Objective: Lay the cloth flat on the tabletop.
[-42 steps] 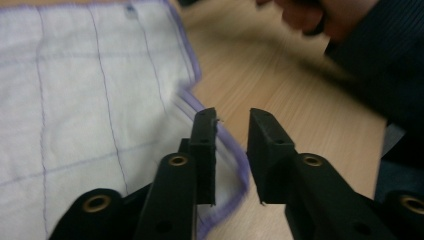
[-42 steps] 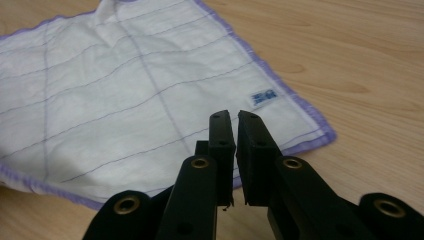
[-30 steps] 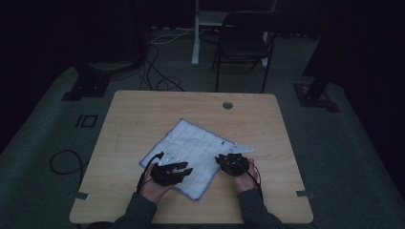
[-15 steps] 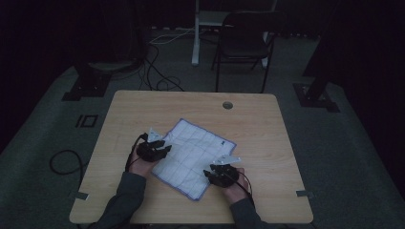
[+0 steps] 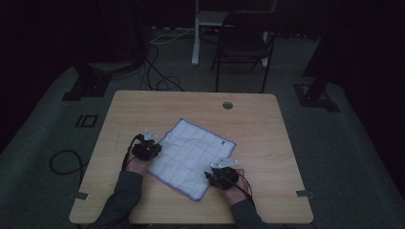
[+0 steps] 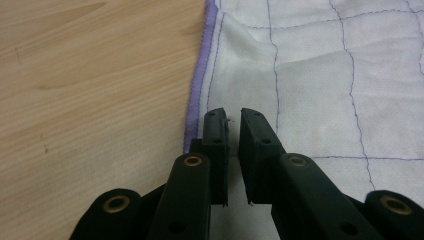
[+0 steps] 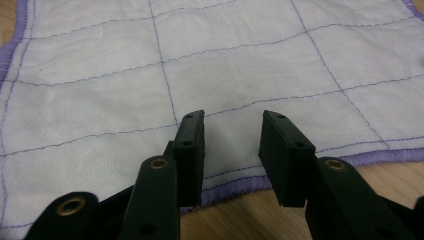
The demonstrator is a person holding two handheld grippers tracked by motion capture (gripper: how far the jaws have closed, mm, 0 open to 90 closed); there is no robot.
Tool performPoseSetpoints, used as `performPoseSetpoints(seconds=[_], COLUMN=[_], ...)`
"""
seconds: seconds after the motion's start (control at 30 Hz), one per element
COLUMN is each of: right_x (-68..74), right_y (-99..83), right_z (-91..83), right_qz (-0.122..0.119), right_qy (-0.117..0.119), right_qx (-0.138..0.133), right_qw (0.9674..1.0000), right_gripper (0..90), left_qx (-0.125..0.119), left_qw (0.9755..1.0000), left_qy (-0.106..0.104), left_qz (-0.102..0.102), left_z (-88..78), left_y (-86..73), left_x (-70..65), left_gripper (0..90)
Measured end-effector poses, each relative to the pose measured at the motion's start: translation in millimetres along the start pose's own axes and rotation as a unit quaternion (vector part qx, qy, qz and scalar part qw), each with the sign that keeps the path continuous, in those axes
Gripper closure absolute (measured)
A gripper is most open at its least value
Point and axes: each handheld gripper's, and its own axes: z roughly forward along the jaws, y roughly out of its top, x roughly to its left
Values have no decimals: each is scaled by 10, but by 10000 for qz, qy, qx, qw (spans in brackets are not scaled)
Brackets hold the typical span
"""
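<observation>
Cloth (image 5: 193, 157) lying flat at frame centre, unfolded; left gripper (image 6: 232, 120) just closed nearly shut at its purple edge, right gripper (image 7: 232, 131) half-open over the hem; folding left.

White cloth (image 5: 193, 155), purple grid stitching, purple hem; seemingly light-wood table (image 5: 267, 129).

Dim room, grey carpet floor (image 5: 43, 119), dark chair (image 5: 243, 45) at 12 o'clock, cables (image 5: 160, 71) at 11, wooden surface (image 5: 191, 107) centre.
</observation>
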Motion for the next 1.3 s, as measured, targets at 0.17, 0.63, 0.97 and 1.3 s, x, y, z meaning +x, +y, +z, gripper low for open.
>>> performPoseSetpoints(seconds=[0.17,0.63,0.97,1.3], right_x=[-68,-452,-658,-694], right_y=[-19,-48,-37,-67], right_z=[-17,-62,-46,-92], right_qz=[36,213,227,383], right_qy=[-43,-293,-321,-372], right_qx=[-4,49,35,115], right_qw=[10000,9993,9992,9985], right_gripper=[626,613,596,583], left_qx=[-63,-324,-356,-349], left_qw=[9999,9991,9991,9992], left_qy=[-23,-3,35,-5], left_qz=[-104,-264,-226,-174], left_z=[-61,-241,-330,-359], left_y=[-87,-369,-482,-512], left_x=[-29,-377,-593,-681], left_gripper=[827,823,818,815])
